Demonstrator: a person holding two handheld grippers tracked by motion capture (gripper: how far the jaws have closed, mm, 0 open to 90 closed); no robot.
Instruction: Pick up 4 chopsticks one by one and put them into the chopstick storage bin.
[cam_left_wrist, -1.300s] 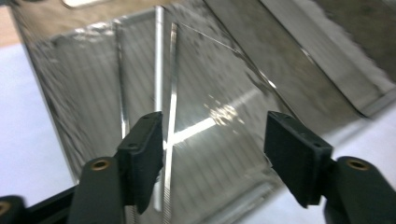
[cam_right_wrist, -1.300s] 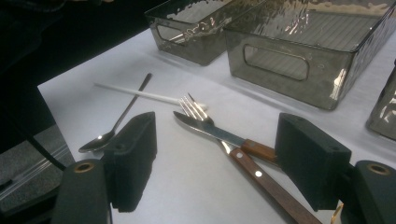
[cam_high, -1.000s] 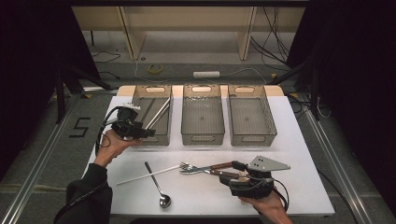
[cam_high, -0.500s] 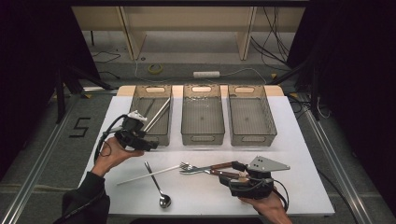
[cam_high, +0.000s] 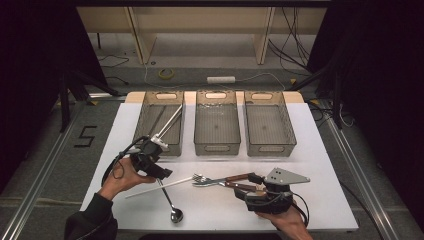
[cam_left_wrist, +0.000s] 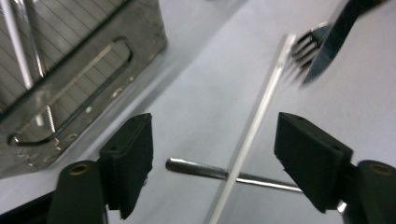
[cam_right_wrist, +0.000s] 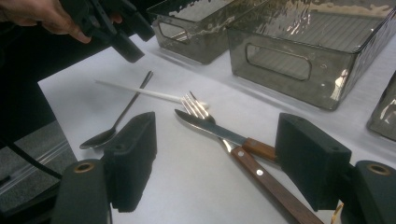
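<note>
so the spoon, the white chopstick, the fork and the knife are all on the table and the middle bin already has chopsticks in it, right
Not quite. The high view shows the middle bin empty; the chopsticks stand in the left bin. The rest holds: the spoon, white chopstick, fork and knife all lie on the table.

This looks like a lab set up for recording. Dark curtains (cam_high: 30, 75) hang on both sides of the tongs. Far past the tongs, cables (cam_high: 295, 40) and a roll of tape (cam_high: 166, 74) lie on the floor. Metal rails (cam_high: 45, 165) run beside the white table (cam_high: 320, 150), and a taped number 5 (cam_high: 85, 136) marks the floor
</note>
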